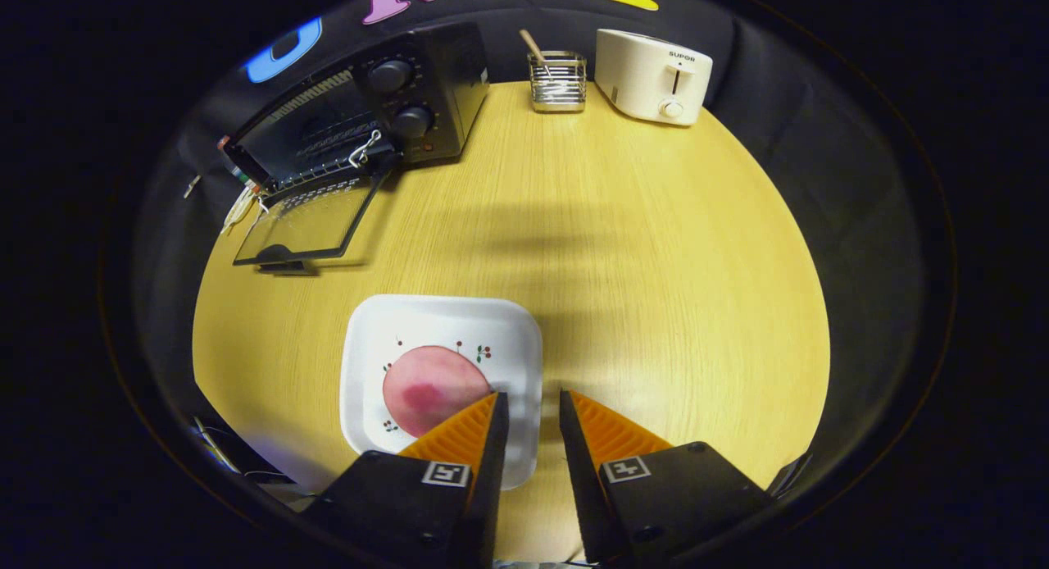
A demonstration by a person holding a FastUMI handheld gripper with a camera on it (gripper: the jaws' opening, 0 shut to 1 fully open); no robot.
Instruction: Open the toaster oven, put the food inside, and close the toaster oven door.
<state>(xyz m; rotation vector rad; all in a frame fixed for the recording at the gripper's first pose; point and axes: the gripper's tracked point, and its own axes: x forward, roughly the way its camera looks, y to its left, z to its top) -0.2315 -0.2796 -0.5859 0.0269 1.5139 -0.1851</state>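
Note:
A black toaster oven [385,102] stands at the far left of the round wooden table, its glass door [307,220] folded down flat and open, the wire rack visible inside. A white square plate [442,323] lies just ahead of my fingers, carrying a round pink piece of food [430,389]. My gripper [533,398] hovers above the plate's near right side. Its fingers stand a little apart with nothing between them; the left finger overlaps the food's near edge in the view.
A white pop-up toaster [653,75] sits at the far edge of the table, with a wire utensil holder [558,81] holding a wooden stick beside it. Bare tabletop [639,249] stretches between the plate and the appliances.

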